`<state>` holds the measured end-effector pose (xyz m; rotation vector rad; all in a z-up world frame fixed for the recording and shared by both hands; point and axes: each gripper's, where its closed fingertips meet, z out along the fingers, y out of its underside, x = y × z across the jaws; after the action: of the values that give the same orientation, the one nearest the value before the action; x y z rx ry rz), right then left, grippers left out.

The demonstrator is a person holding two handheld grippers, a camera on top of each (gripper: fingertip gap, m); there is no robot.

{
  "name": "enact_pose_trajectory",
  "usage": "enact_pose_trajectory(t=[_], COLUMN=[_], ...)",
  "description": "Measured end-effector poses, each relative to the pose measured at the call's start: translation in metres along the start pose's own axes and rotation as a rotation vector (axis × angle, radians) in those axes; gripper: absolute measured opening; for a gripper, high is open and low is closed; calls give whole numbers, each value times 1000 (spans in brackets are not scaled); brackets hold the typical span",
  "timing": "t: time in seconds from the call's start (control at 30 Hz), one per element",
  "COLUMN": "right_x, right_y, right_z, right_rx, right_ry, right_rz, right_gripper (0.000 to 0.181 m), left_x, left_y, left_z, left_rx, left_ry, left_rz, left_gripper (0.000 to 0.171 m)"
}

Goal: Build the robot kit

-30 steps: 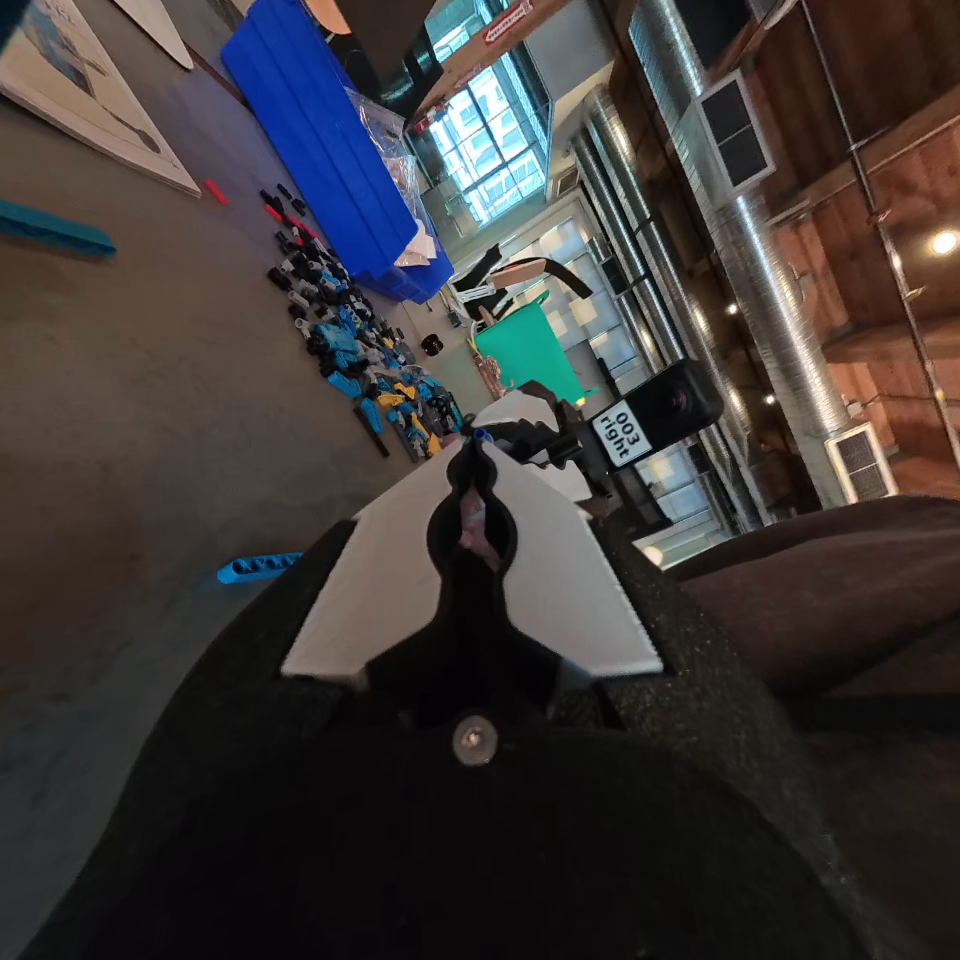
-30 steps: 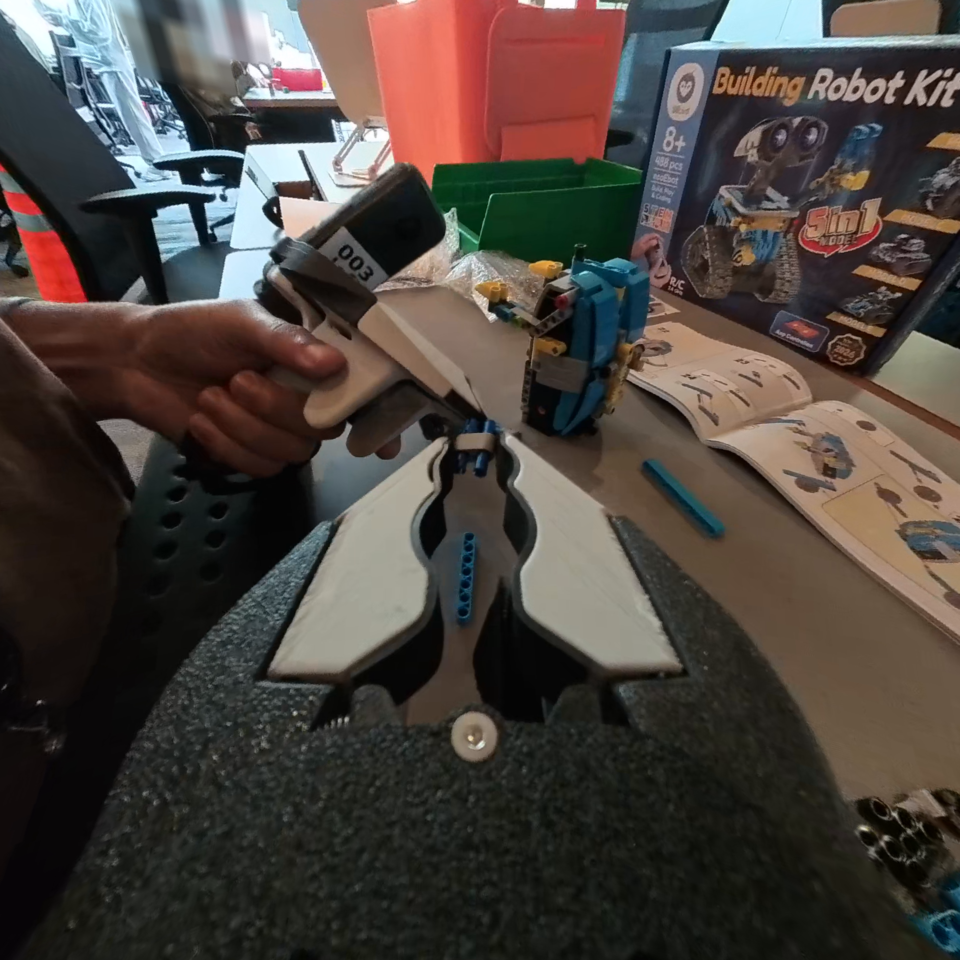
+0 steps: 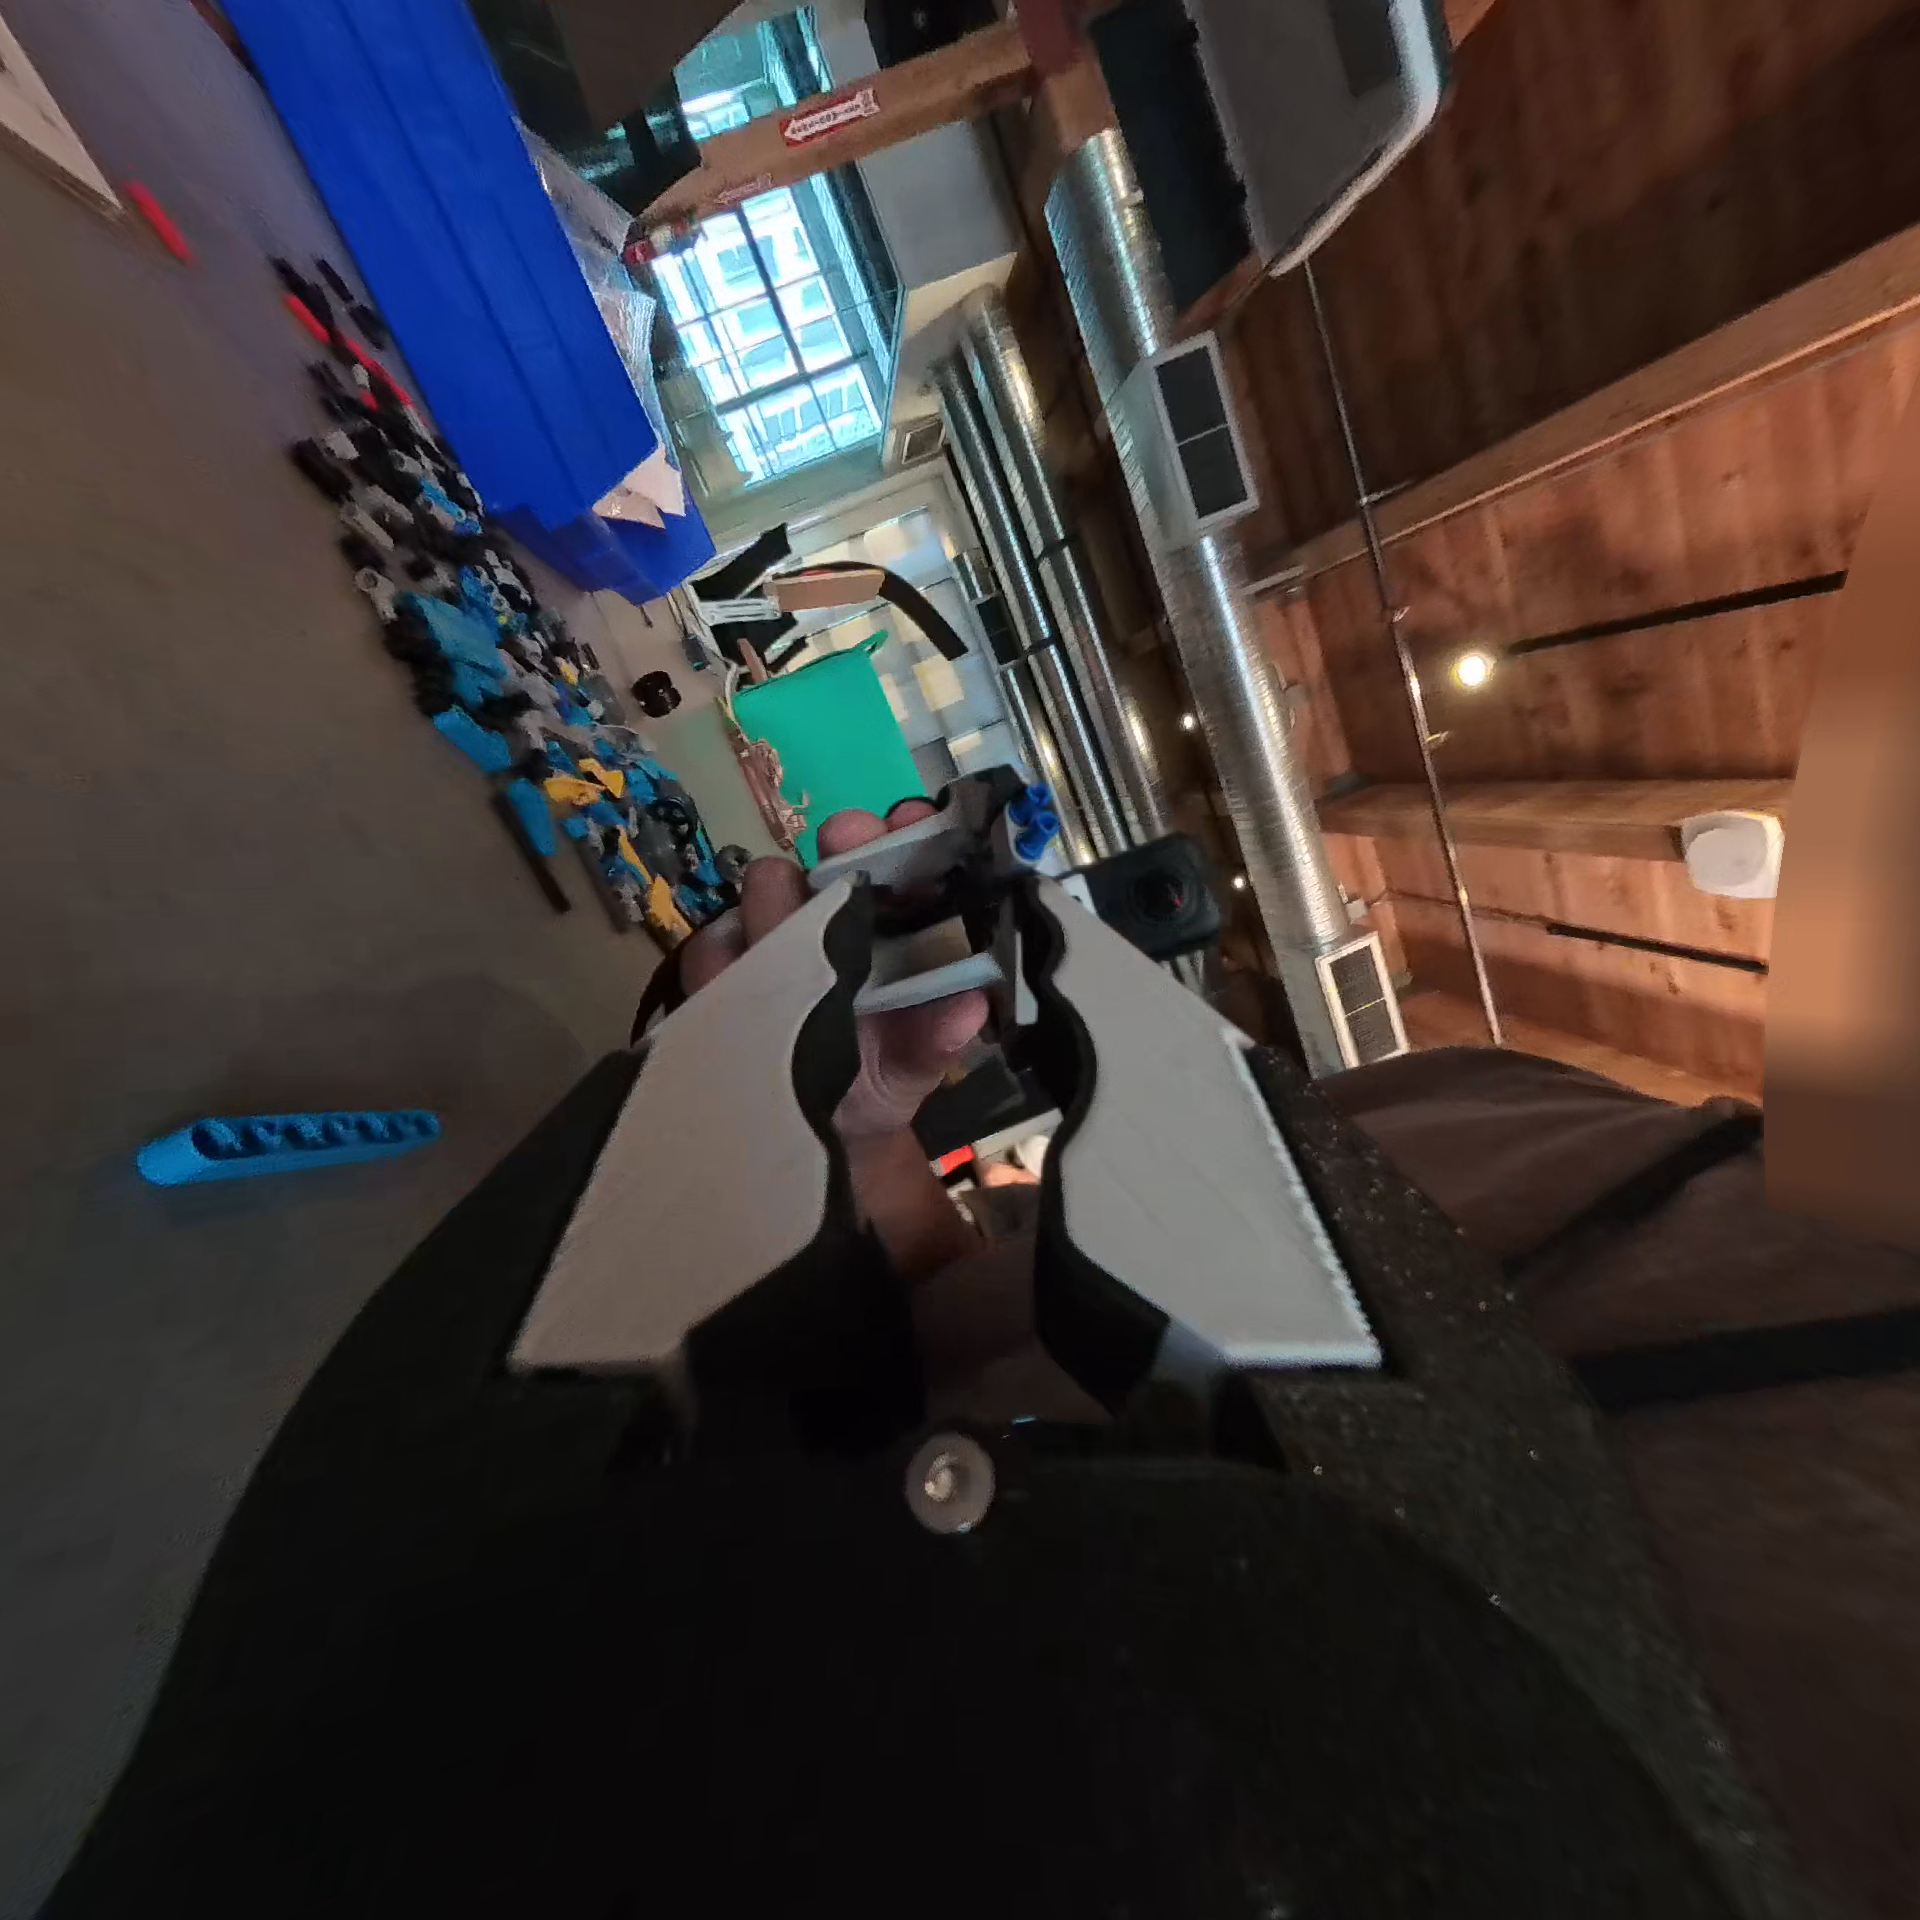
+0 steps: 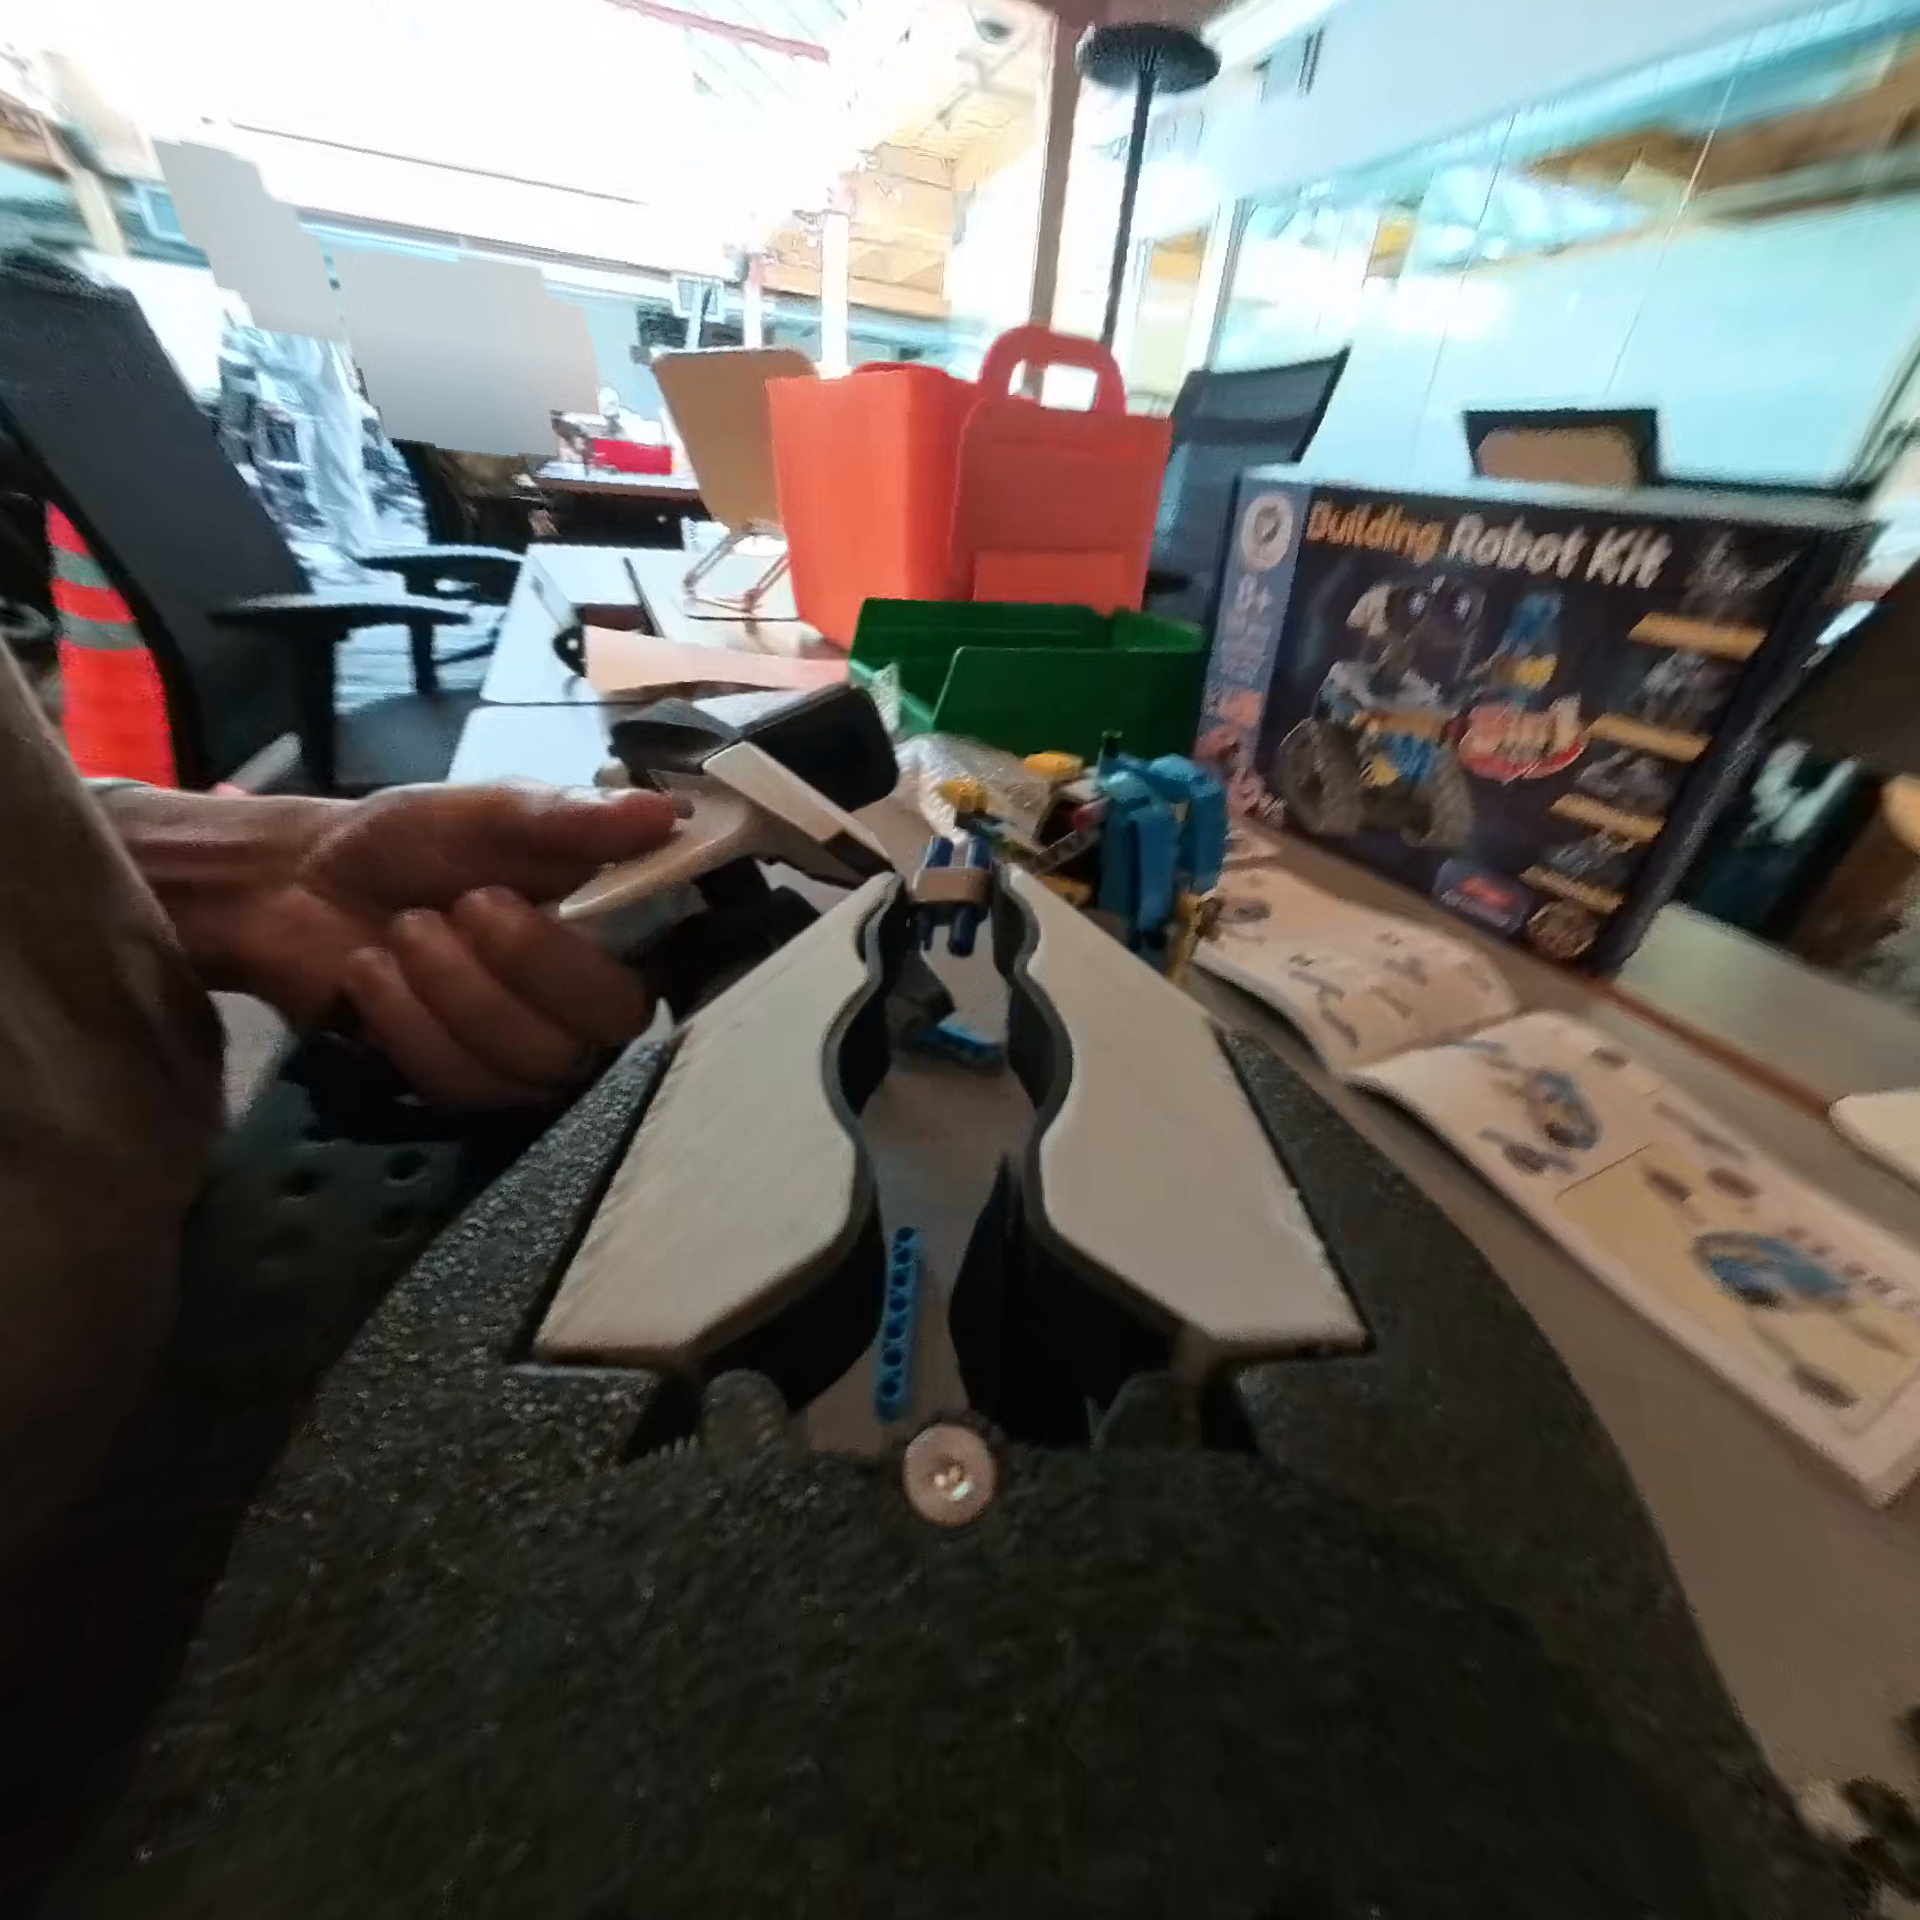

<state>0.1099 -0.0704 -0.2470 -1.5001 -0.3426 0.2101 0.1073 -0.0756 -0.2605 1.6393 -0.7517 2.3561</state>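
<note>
My right gripper [image 4: 948, 883] is shut on a small grey piece with blue pins [image 4: 951, 878], held in the air in front of a blue and yellow brick robot model [image 4: 1148, 852]. The piece also shows in the left wrist view [image 3: 1029, 828], just past my left gripper's tips. My left gripper [image 3: 940, 899] is open and empty, its jaws apart. In the right wrist view a hand [image 4: 436, 914] holds the left gripper [image 4: 831, 831] just left of the piece, close to it but apart.
A blue beam [image 3: 286, 1143] lies on the grey table, also seen under my right gripper [image 4: 896, 1320]. A pile of loose parts [image 3: 520, 665] lies beside a blue bin [image 3: 468, 281]. A kit box [image 4: 1507, 707], an open booklet [image 4: 1558, 1122], a green bin [image 4: 1039, 665] and an orange bag [image 4: 956, 488] stand behind.
My left gripper was shut with its tips at the piece; it has opened and drawn back. My right gripper has lifted a little, still holding the piece.
</note>
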Motion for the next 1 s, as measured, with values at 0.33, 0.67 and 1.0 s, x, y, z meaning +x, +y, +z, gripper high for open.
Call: enact_pose_trajectory(t=[0.33, 0.67, 1.0], right_x=[-6, -8, -18], right_y=[18, 25, 23], right_z=[9, 5, -1], right_rx=[-132, -194, -227], right_ry=[21, -3, -137], right_rz=[31, 48, 67], right_gripper=[16, 33, 14], left_x=[0, 1, 1], left_y=[-1, 15, 10], left_z=[-4, -1, -1], left_rx=[-14, -145, -98], left_ry=[-33, -46, -12], left_rz=[49, 96, 40], left_gripper=[23, 10, 14])
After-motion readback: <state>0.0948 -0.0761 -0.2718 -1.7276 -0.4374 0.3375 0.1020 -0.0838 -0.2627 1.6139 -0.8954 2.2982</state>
